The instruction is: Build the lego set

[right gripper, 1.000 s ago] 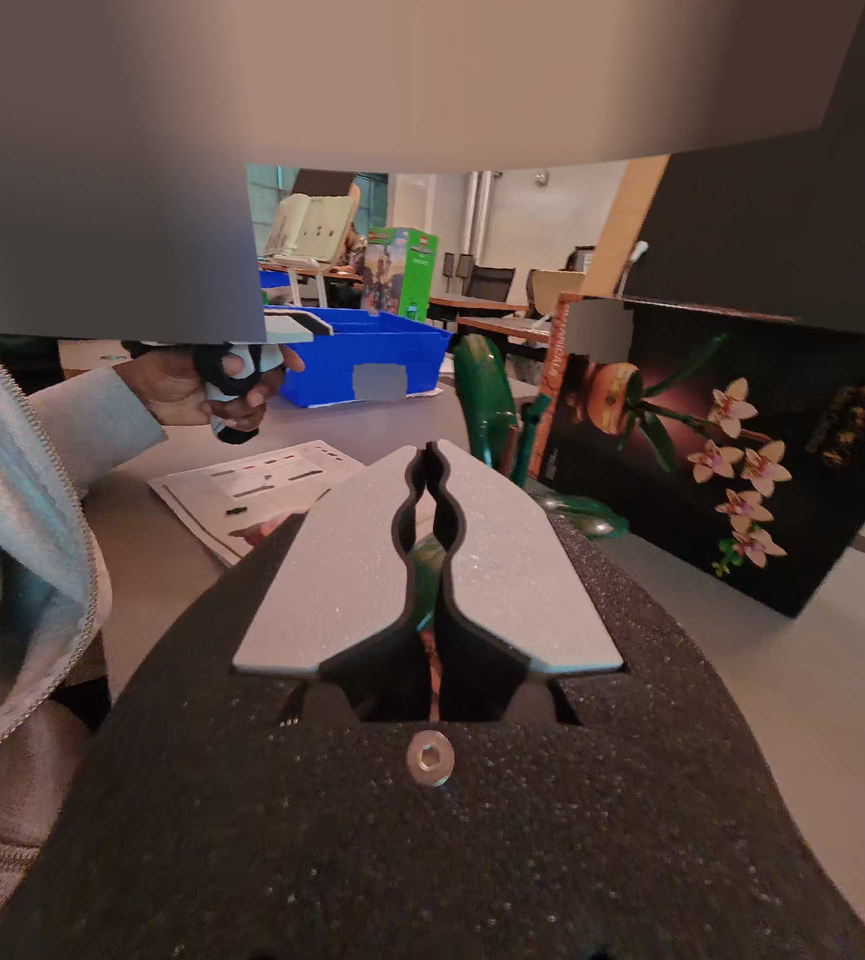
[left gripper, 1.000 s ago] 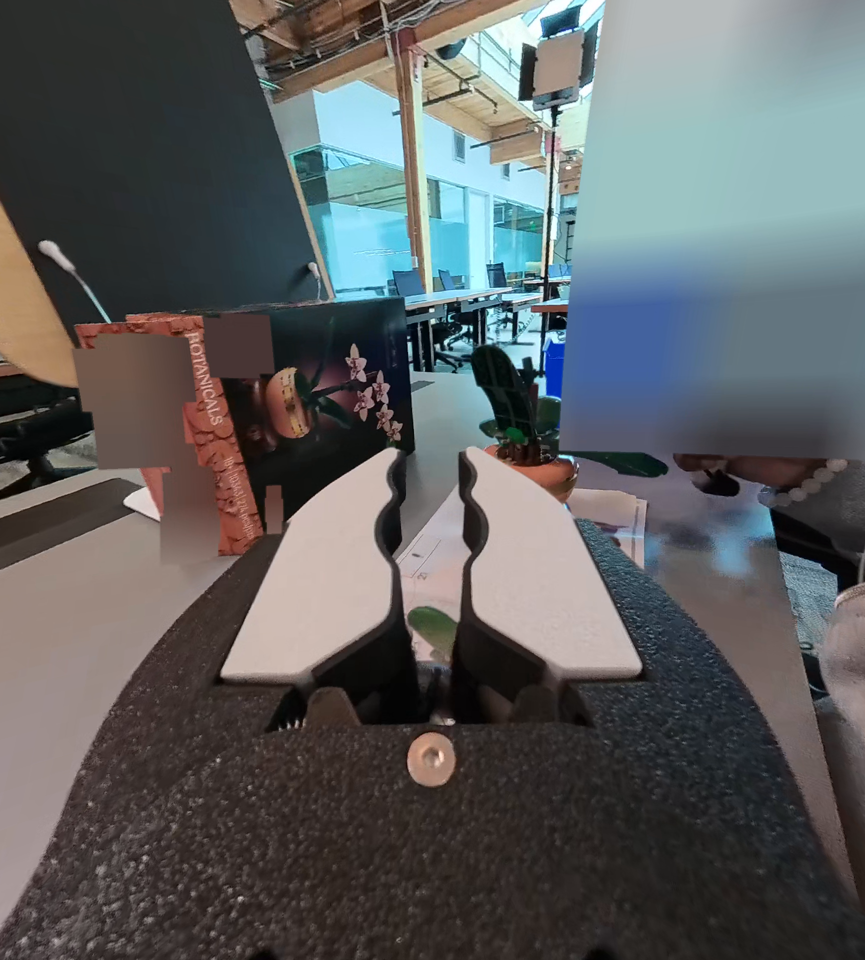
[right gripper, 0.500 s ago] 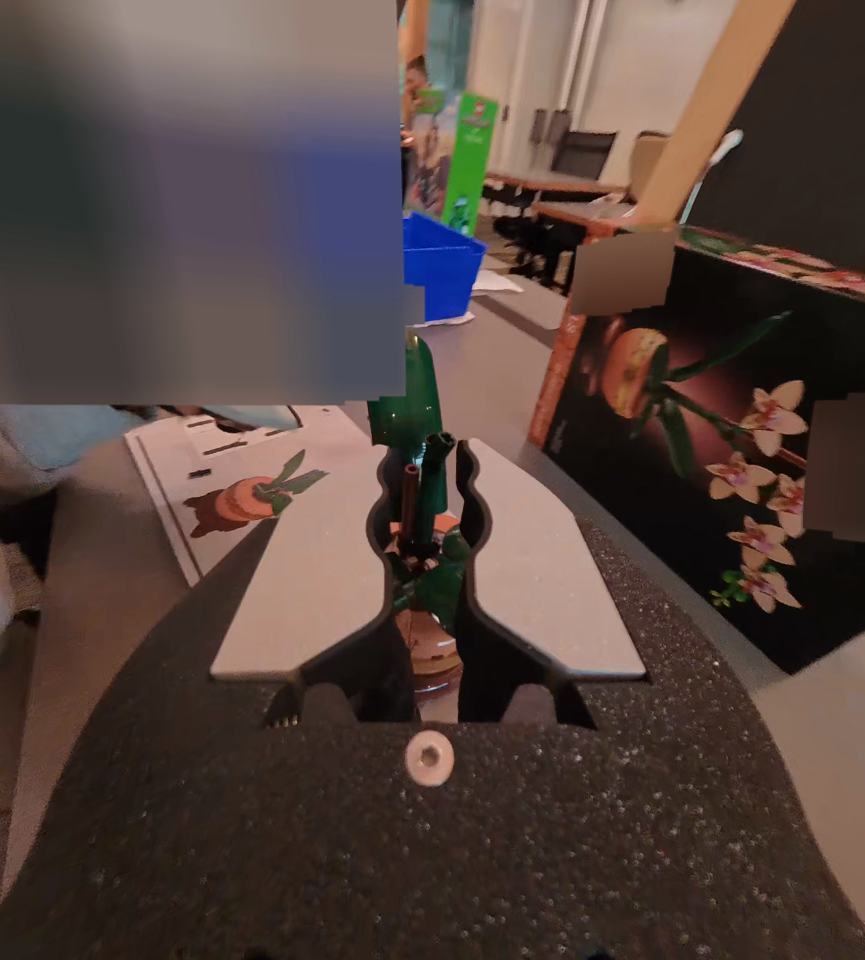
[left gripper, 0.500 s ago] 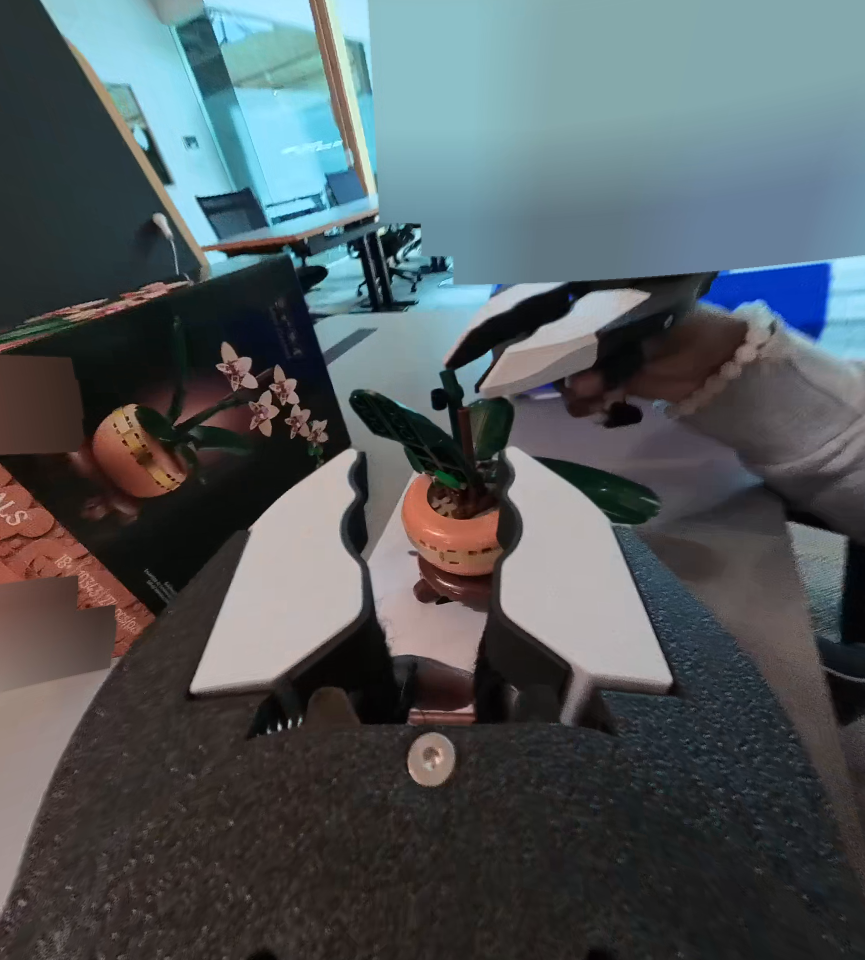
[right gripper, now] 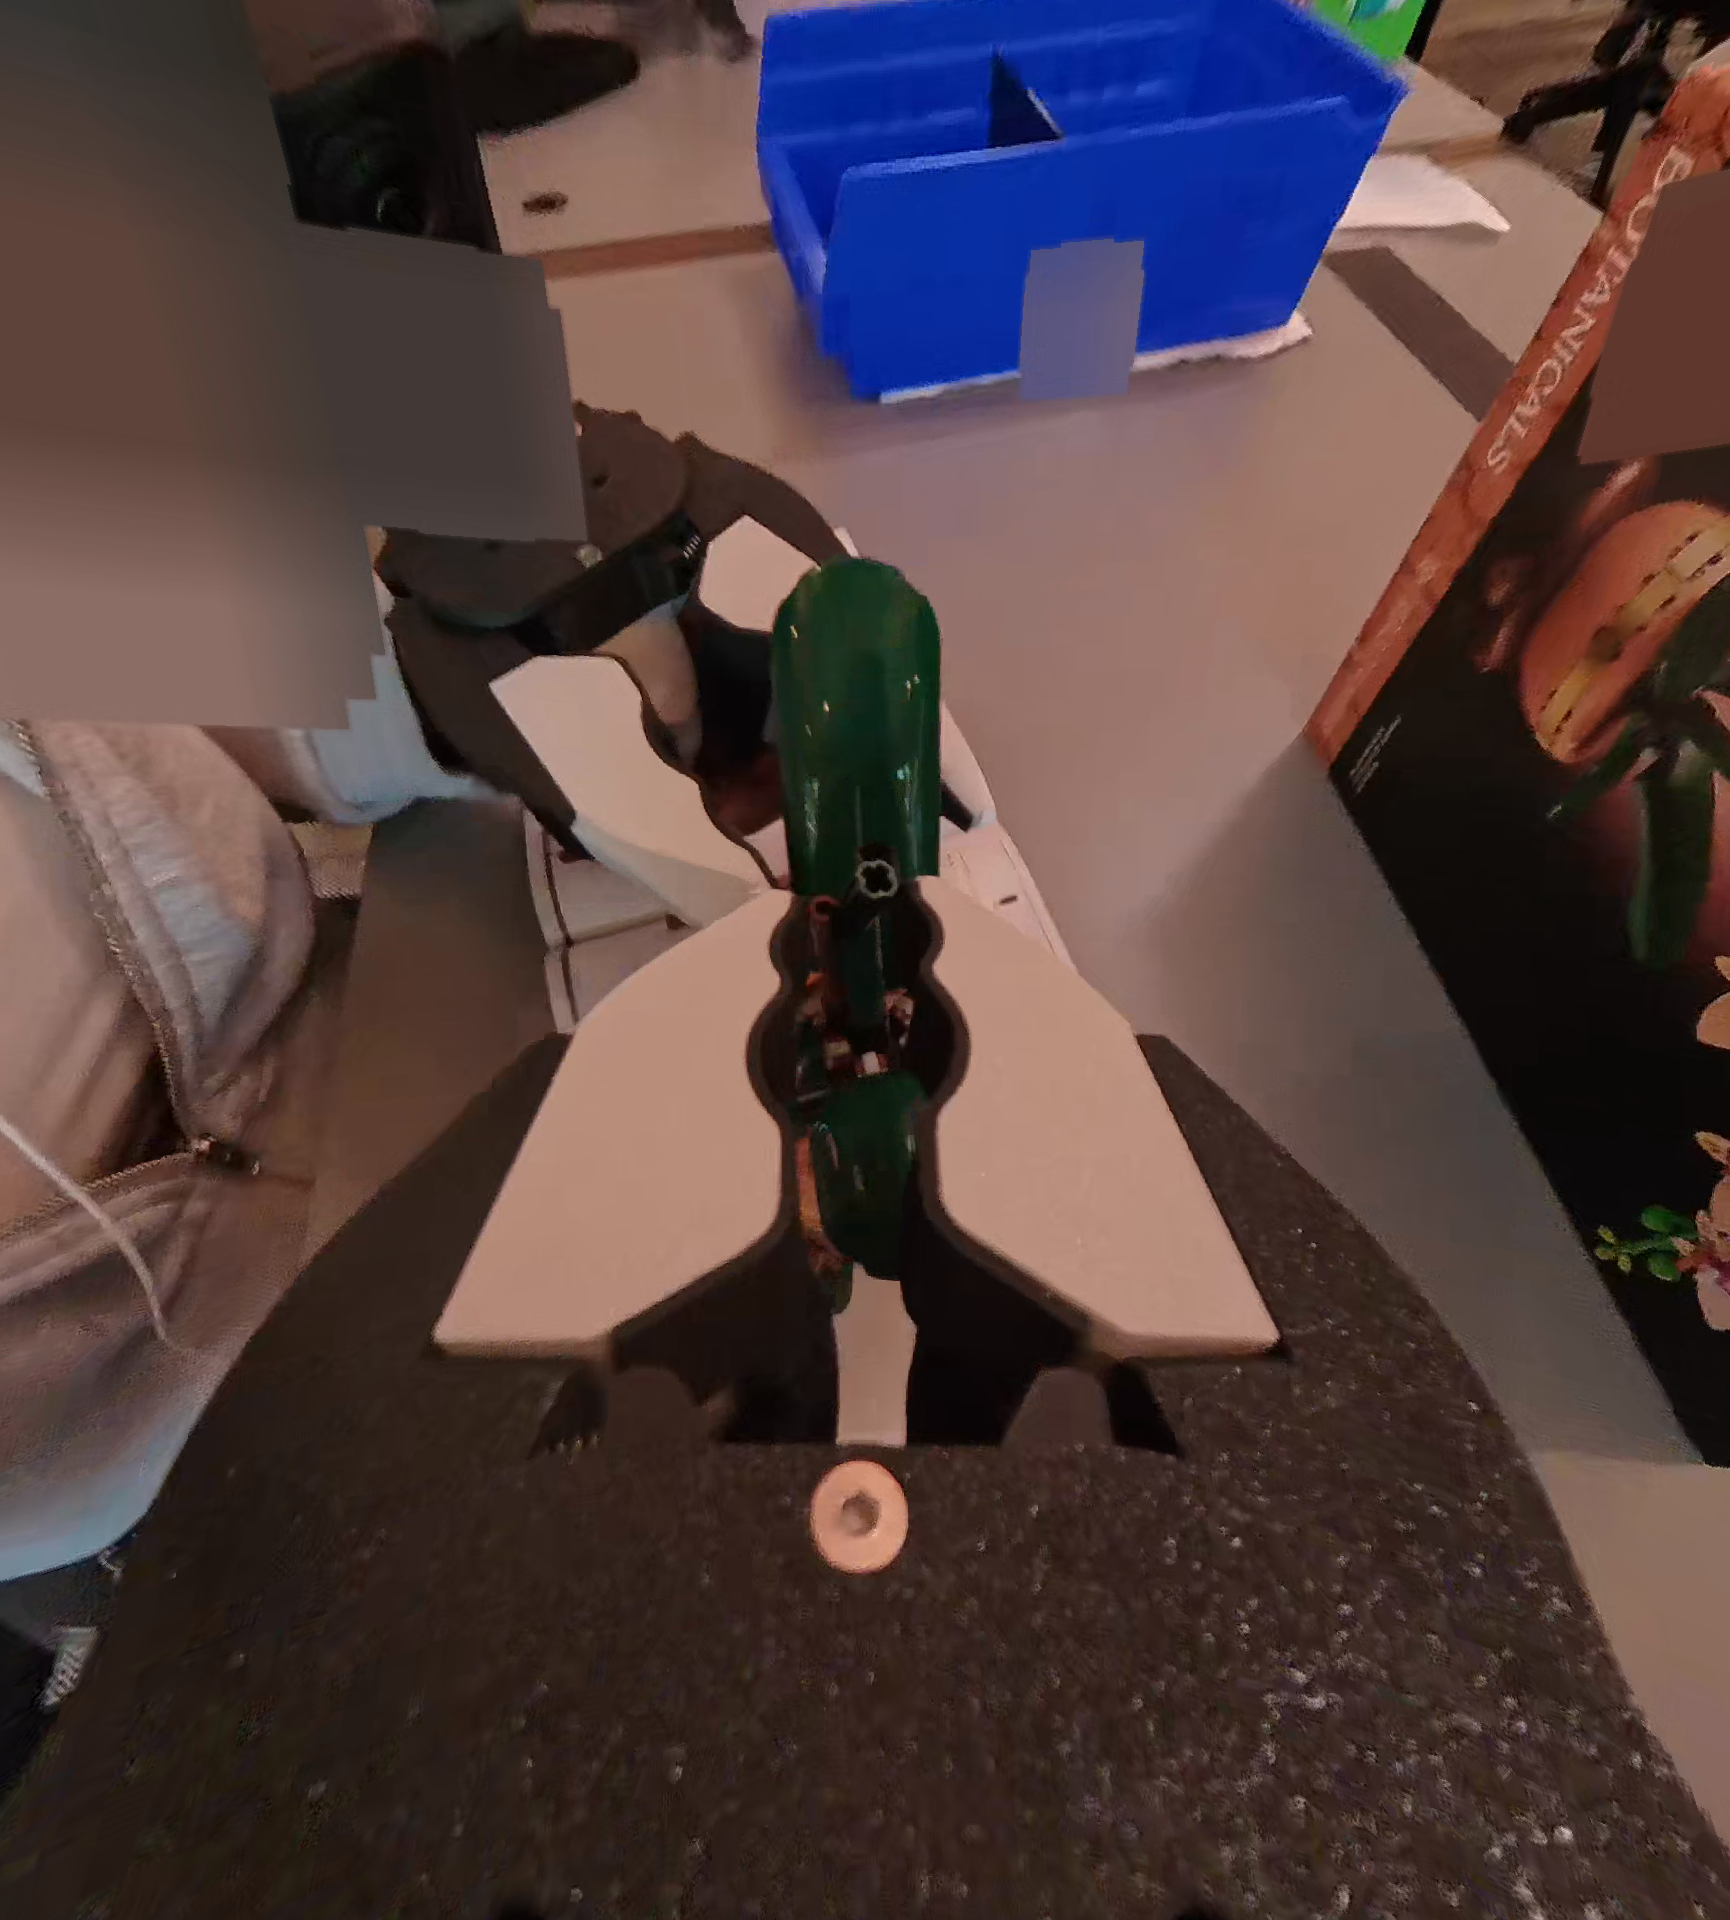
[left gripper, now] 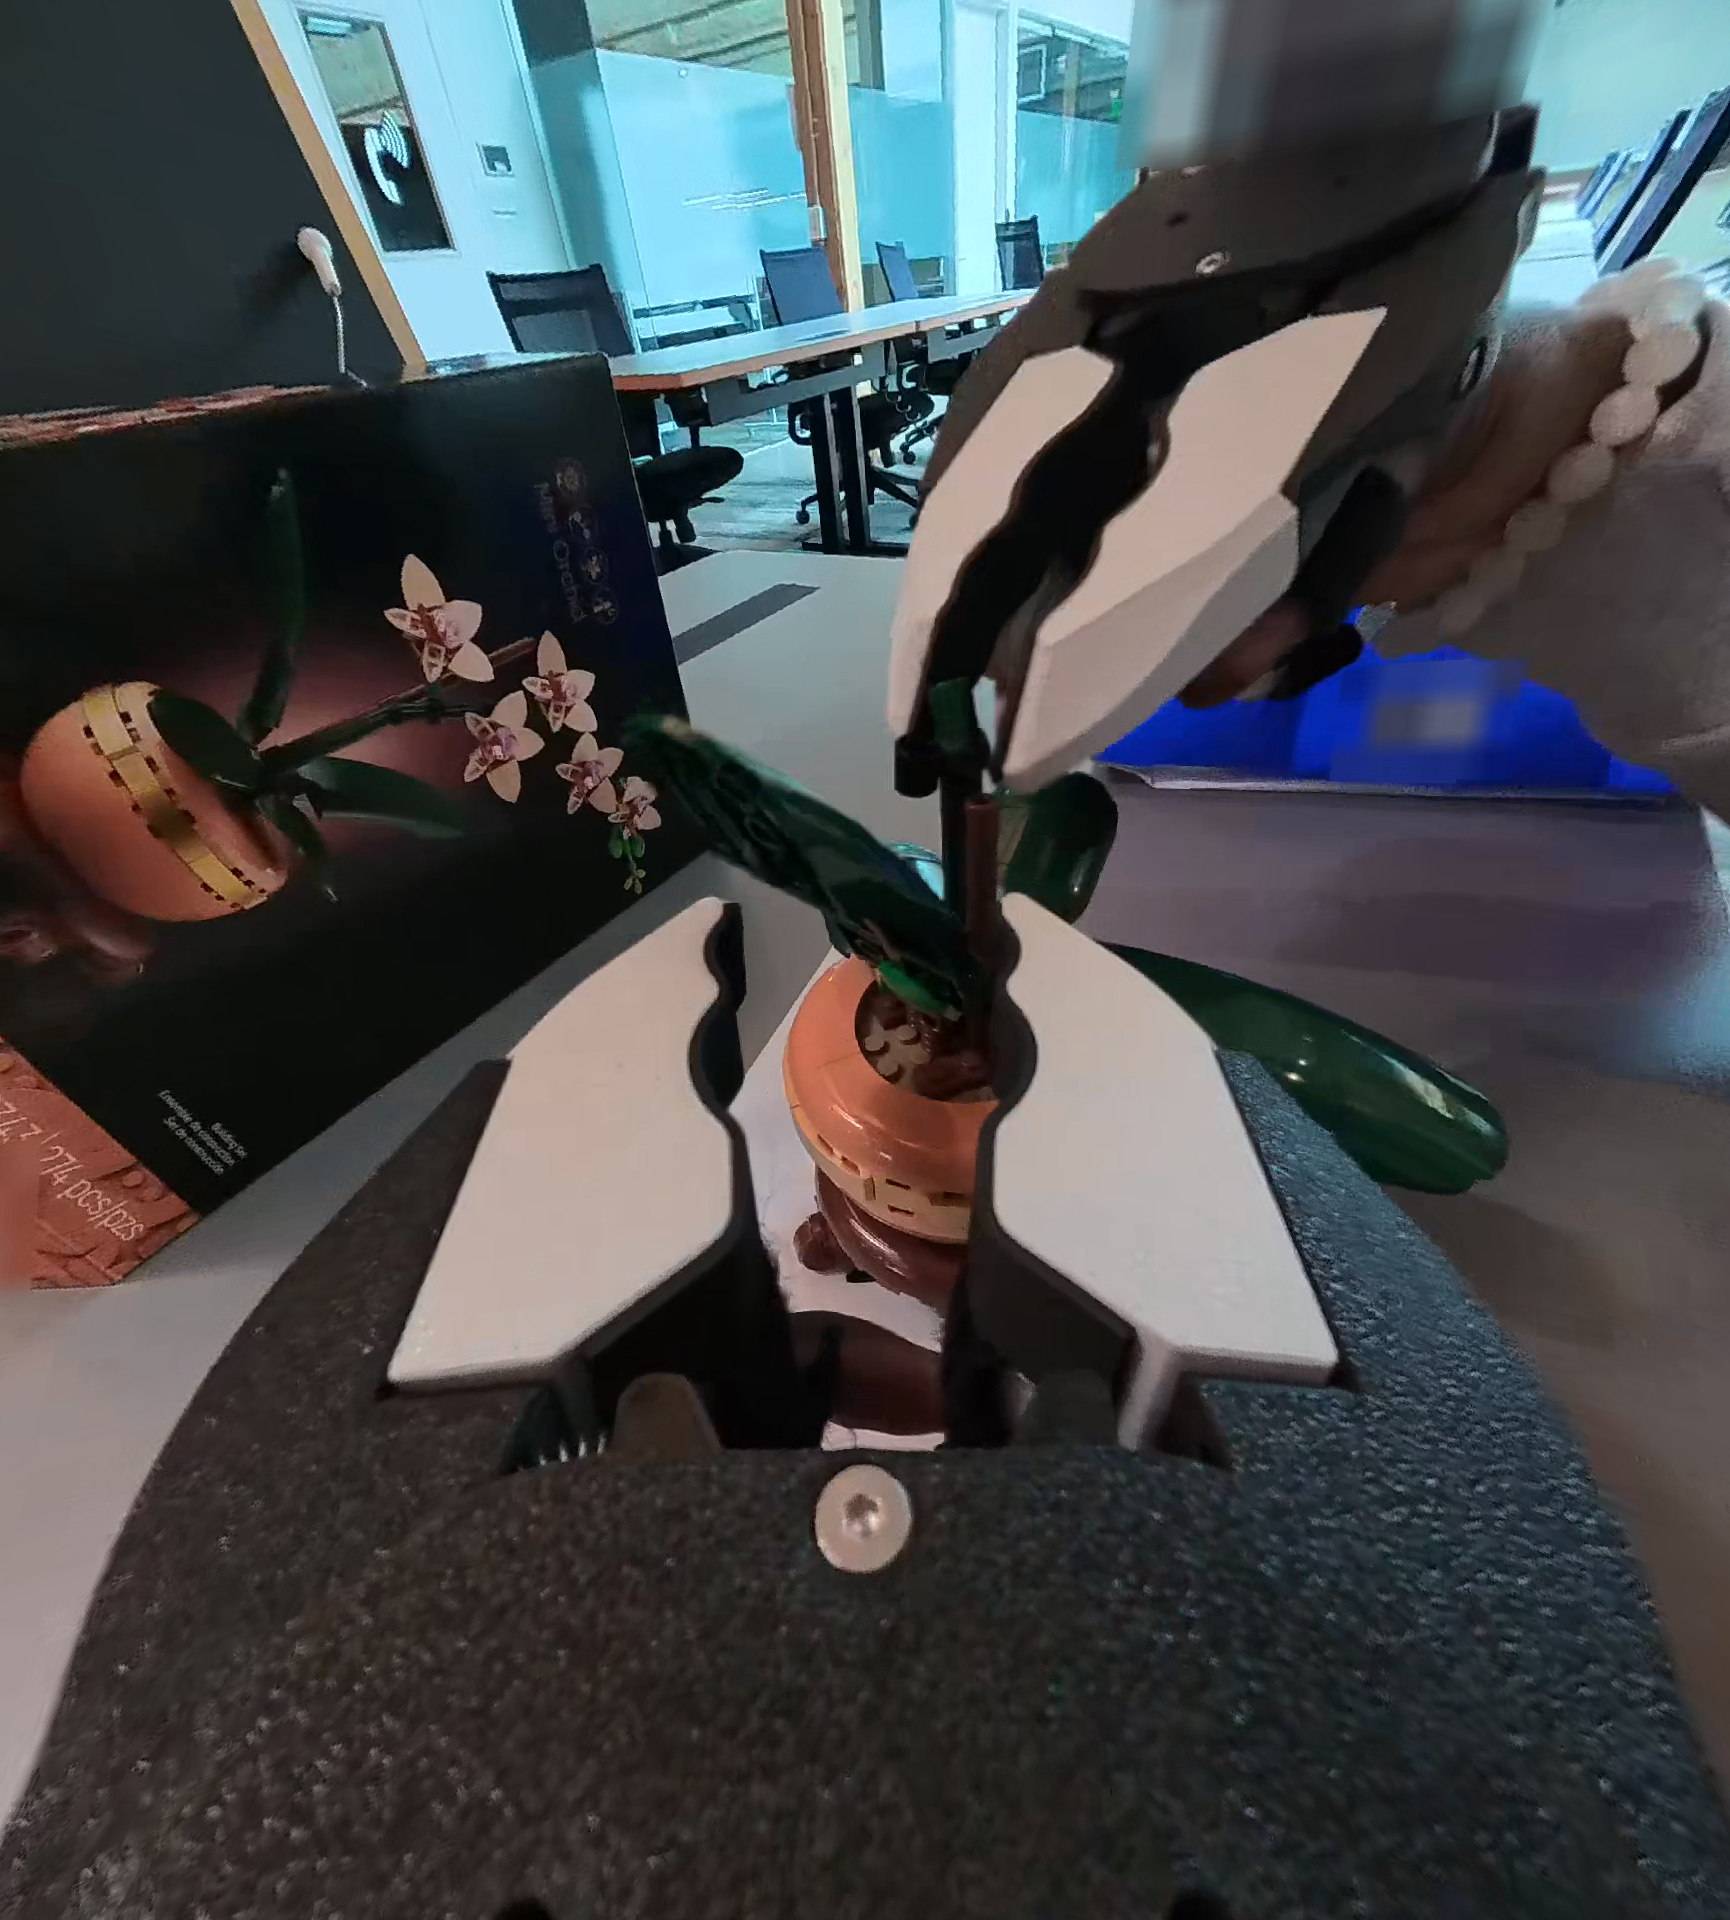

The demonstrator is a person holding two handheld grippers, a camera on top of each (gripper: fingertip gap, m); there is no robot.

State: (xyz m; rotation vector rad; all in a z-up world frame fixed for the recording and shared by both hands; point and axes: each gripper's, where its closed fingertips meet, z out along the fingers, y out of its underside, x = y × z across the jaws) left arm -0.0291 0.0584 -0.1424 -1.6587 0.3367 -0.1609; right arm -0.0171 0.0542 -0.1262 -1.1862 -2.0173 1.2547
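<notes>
A small orchid model in a tan pot (left gripper: 876,1101) stands on the table, with dark green leaves (left gripper: 799,842) and a brown stem (left gripper: 980,873). My left gripper (left gripper: 866,925) is open with the pot between its fingers. The right finger touches the pot and the left finger stands a little apart. My right gripper (left gripper: 954,758) comes down from above, shut on a short green stem piece (left gripper: 949,717) at the top of the brown stem. In the right wrist view the right gripper (right gripper: 856,904) holds that green piece (right gripper: 871,935), with a large leaf (right gripper: 856,727) and the left gripper (right gripper: 653,727) beyond it.
The dark set box (left gripper: 269,779) stands upright left of the pot and also shows in the right wrist view (right gripper: 1619,831). A blue bin (right gripper: 1048,177) sits farther back. The white instruction booklet (right gripper: 612,904) lies under the pot. One long leaf (left gripper: 1339,1081) reaches right. My two grippers' fingertips are within a few centimetres of each other.
Both grippers have closed in on the pot plant. The left gripper moved forward until the pot sat between its fingers. The right gripper tipped down over the stem with the green piece.
</notes>
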